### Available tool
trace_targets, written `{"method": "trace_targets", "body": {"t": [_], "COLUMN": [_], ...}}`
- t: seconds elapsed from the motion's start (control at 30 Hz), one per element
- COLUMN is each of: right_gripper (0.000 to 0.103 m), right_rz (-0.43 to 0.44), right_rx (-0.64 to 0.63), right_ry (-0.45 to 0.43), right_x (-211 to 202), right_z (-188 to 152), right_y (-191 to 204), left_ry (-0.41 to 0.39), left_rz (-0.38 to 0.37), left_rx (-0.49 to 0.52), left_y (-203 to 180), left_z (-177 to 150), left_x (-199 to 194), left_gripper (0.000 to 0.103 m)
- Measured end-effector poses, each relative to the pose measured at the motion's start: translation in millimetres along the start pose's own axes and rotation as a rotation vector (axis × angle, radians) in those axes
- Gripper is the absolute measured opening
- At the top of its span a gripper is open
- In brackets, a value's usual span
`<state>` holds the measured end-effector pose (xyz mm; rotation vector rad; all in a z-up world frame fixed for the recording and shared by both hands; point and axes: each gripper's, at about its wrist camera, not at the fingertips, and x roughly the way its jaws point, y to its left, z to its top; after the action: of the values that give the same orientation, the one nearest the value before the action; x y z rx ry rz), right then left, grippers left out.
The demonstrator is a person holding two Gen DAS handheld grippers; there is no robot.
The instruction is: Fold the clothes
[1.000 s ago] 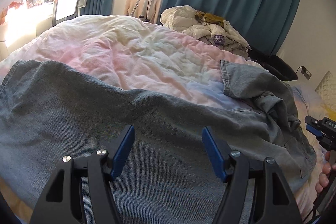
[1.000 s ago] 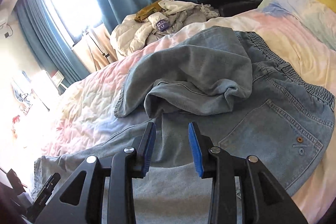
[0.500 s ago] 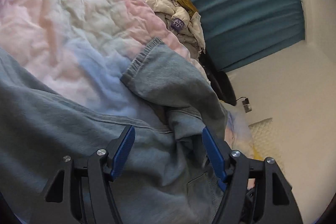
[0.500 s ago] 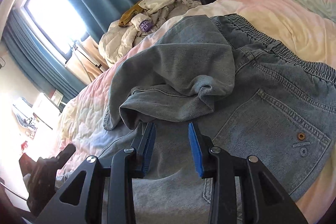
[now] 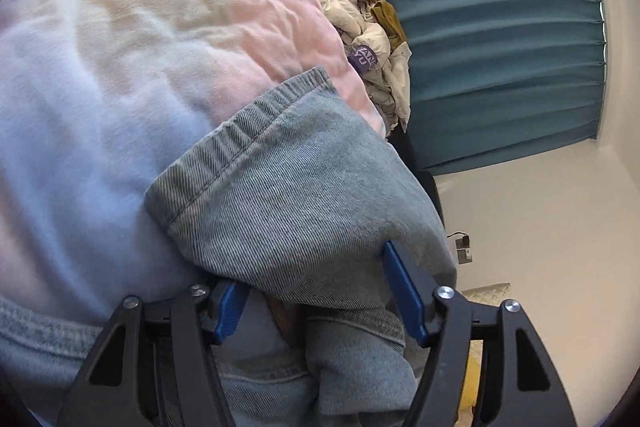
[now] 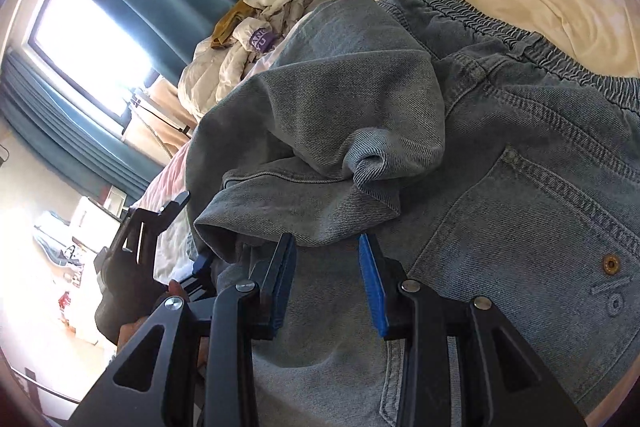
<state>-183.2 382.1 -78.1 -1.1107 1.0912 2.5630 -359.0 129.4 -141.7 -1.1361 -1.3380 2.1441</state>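
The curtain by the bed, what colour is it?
The curtain is teal blue, in plain pleats; the left wrist view shows it best.

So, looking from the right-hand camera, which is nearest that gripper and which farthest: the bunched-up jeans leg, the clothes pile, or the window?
From the right gripper:
1. Bunched jeans leg, just ahead.
2. Clothes pile, beyond, at the bed's far edge.
3. Window, upper left, behind.
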Motion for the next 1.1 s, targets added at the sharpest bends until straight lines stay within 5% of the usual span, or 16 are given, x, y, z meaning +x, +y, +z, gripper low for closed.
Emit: {"method": "trace_targets", "body": {"t": [0.17, 0.23, 0.43, 0.67, 0.87, 1.1], "right_gripper": [0.033, 0.033, 0.033, 0.033, 0.033, 0.033], "right_rz": [-0.010, -0.014, -0.030, -0.043, -0.087, -0.115], "right_rx": [-0.011, -0.018, -0.075, -0.187, -0.236, -0.300], "right_ry": [0.001, 0.000, -0.016, -0.056, -0.032, -0.021], "right_x": [8.0, 9.7, 16.1, 19.5, 32.0, 39.8], "right_z": [0.5, -0.2, -2.3, -11.2, -20.0, -33.5], "right_y": [-0.3, 0.3, 10.8, 33.4, 43.8, 55.8], "left_ry": [-0.050, -0.076, -0.186, -0.364, -0.534, -0.687], "left_rz": [0.052, 0.057, 0.089, 0.131, 0.247, 0.383], "left_rx": [0.018, 0.073, 0.239, 0.334, 0.424, 0.418], "left_y": [-3.8, -12.2, -58.9, -93.9, -108.1, -96.1], "left_z": [21.9, 33.1, 75.1, 149.6, 212.7, 272.0], "left_x": [-2.6, -11.9, -57.2, -155.6, -250.9, -337.1], "left_gripper": [0.013, 0.007, 0.005, 0.004, 0.004, 0.004]}}
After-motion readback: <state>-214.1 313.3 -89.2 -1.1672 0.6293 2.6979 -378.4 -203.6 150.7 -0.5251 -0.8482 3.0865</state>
